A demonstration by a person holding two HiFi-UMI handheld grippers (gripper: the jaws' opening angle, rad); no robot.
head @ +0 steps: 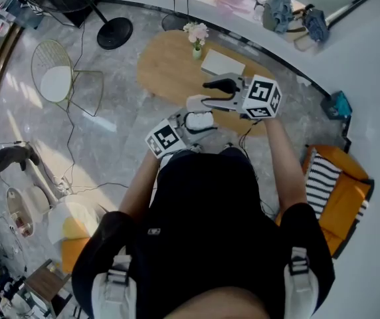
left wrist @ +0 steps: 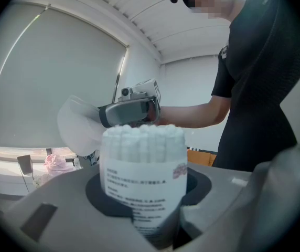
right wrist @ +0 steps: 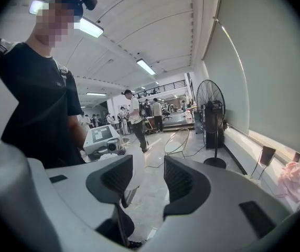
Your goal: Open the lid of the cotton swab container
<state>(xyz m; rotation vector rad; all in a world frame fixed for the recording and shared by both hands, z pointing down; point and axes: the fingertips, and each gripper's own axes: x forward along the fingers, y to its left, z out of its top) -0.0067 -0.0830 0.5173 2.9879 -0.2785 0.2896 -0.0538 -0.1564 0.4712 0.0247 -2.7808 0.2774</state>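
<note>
A clear round cotton swab container (left wrist: 145, 177) with a printed label stands upright between the jaws of my left gripper (left wrist: 149, 203), which is shut on it. Its mouth is uncovered and packed white swab tips (left wrist: 142, 133) show at the top. The translucent white lid (left wrist: 79, 127) stands off the mouth, up and to the left, at the tips of my right gripper (left wrist: 105, 114). In the right gripper view the lid (right wrist: 130, 175) rests against the left jaw, with floor showing in the gap to the other jaw. From the head view, the lid (head: 196, 102) sits just beyond the container (head: 200, 120).
An oval wooden table (head: 170, 65) lies below the grippers with a small flower vase (head: 196, 35) and a white box (head: 222, 63). A wire chair (head: 54, 72) and a standing fan (right wrist: 211, 119) are at the left. An orange seat with a striped cushion (head: 339, 191) stands at the right.
</note>
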